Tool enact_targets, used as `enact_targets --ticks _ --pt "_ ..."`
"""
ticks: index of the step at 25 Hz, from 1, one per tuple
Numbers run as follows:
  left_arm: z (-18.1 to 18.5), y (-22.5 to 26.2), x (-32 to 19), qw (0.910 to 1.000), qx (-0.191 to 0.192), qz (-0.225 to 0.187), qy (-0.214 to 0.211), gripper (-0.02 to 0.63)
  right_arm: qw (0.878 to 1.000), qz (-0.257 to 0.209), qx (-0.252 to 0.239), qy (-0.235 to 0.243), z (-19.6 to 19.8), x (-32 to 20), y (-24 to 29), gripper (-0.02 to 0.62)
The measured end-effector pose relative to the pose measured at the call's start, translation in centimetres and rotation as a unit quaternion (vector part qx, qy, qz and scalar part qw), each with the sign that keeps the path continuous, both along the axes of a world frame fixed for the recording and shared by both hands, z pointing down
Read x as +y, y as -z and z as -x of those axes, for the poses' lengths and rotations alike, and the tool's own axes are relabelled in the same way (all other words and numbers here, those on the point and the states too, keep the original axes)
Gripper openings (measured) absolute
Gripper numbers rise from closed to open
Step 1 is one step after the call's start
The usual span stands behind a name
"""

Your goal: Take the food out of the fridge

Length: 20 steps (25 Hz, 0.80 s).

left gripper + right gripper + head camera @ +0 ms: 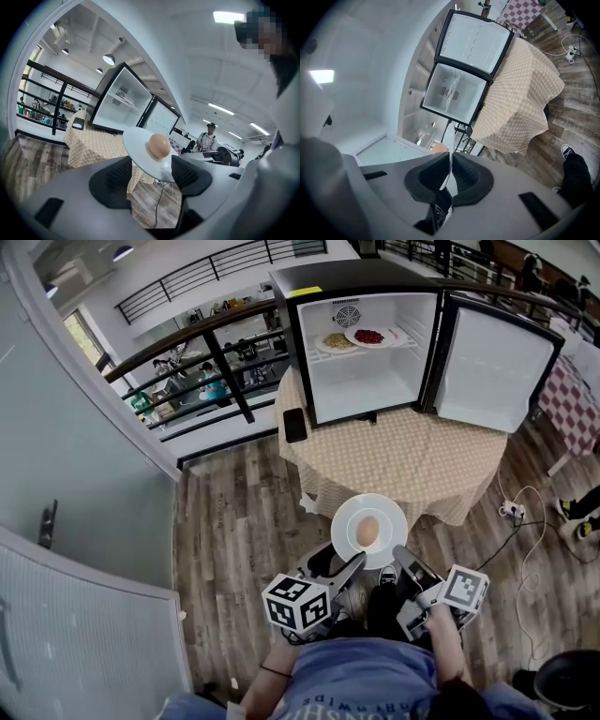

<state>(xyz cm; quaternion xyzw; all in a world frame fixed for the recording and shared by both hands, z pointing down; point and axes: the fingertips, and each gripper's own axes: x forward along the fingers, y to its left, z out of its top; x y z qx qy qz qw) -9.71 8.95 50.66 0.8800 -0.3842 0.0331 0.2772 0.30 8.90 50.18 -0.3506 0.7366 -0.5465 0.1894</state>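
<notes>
– Wood floor (234, 512) fills most of the head view. What stands on it?

– A round table (403, 465) under a checked cloth, upper middle of the frame, with the fridge (309, 282) on top. The fridge door (492, 371) hangs wide open toward the right.

– Anything inside?

– One shelf (412, 337) near the top carries the left dish (336, 341), with pale food, and the right dish (373, 336), with red food.

– And on the cloth?

– A dark phone (294, 425) lies at the table's left edge, just beside the fridge.

– Where is the food that is already out?

– A white plate (349, 517) hangs in the air at lower centre of the frame, over the floor, just below the table's near edge. An egg (367, 532) rests at its middle.

– What holds it?

– The right gripper (401, 555), at the plate's lower right rim. Its own view shows the jaws clenched on that rim, with the plate edge-on between the pads.

– And the left gripper (342, 564)?

– Its jaws are spread wide and grasp nothing. In its own view the plate and egg show just beyond the pads, tilted. In the head view its tips lie beside the plate's lower left rim. I cannot tell whether they touch it.
</notes>
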Motion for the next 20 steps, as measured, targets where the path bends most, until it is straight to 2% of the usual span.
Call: enact_targets --ticks 20 --pt "-0.9 0.1 -1.8 0.9999 -0.006 -0.003 -0.015 0.273 1.000 -0.006 0.009 -0.007 -0.9 -1.7 0.2 0.021"
